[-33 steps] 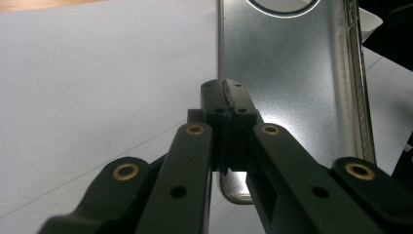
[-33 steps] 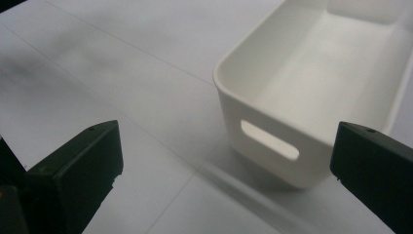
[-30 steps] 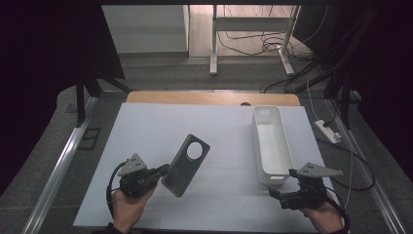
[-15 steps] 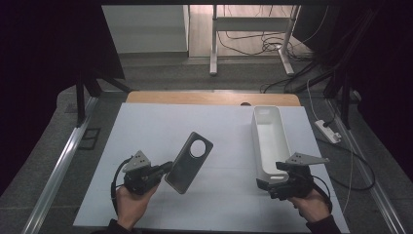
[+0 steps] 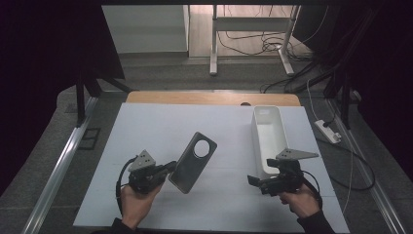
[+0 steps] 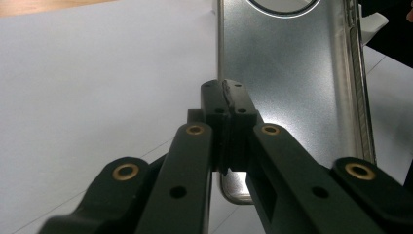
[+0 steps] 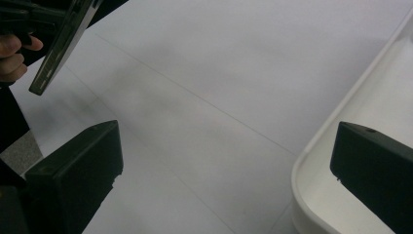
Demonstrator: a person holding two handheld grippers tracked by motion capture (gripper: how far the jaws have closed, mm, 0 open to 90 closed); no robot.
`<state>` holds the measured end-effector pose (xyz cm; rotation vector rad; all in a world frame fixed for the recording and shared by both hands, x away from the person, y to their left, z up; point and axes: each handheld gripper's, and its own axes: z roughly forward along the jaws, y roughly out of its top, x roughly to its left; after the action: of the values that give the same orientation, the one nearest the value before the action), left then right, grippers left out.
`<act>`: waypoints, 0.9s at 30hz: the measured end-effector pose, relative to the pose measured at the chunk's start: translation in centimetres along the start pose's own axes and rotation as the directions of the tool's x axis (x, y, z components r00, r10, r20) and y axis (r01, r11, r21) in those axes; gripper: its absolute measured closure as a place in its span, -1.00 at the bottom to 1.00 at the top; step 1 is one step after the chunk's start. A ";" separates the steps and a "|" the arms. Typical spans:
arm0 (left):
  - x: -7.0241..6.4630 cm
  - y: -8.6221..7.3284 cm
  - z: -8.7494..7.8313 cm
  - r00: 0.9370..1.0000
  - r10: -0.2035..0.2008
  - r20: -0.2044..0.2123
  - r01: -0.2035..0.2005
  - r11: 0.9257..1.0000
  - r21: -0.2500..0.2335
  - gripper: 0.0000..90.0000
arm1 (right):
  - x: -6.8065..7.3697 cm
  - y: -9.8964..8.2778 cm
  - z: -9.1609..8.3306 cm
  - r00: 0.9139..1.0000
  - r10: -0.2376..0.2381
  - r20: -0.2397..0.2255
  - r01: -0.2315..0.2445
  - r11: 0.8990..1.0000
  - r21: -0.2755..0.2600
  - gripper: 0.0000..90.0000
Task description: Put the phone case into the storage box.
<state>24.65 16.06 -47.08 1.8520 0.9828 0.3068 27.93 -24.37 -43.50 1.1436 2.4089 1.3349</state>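
Phone case [image 5: 193, 162], a dark shell with a round camera cut-out, hangs tilted above the white bench [image 5: 160, 131], pinched by its lower edge in the left gripper [image 5: 168, 169]; in the left gripper view the two fingers [image 6: 214, 105] are pressed tight on the rim of the case, whose glossy inside faces the camera. Compared with a second ago, the case has barely shifted: it was already lifted in the same hand and at much the same slant. What has changed is on the other side. The right gripper [image 5: 253, 180] has slid inward from the bench's right edge and now sits just beside the near end of the long white tray [image 5: 267, 131], pointing toward the case. Its fingers [image 7: 78, 165] stand wide apart with nothing between them; in the right gripper view one is over the bare bench and the other over the tray's rim. That reads to me as a hand-over or a two-handed grasp being set up: the left steadies the case while the right comes across to take its free end.
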 end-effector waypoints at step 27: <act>-1.2 0.4 2.2 1.000 0.021 0.012 -0.021 1.000 0.014 0.98 | 2.5 2.9 3.7 0.992 -0.004 -0.123 0.002 1.000 -0.015 -1.00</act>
<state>25.39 13.67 -47.54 1.8762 0.9603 0.3021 29.49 -19.30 -42.94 1.0836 2.4788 1.4605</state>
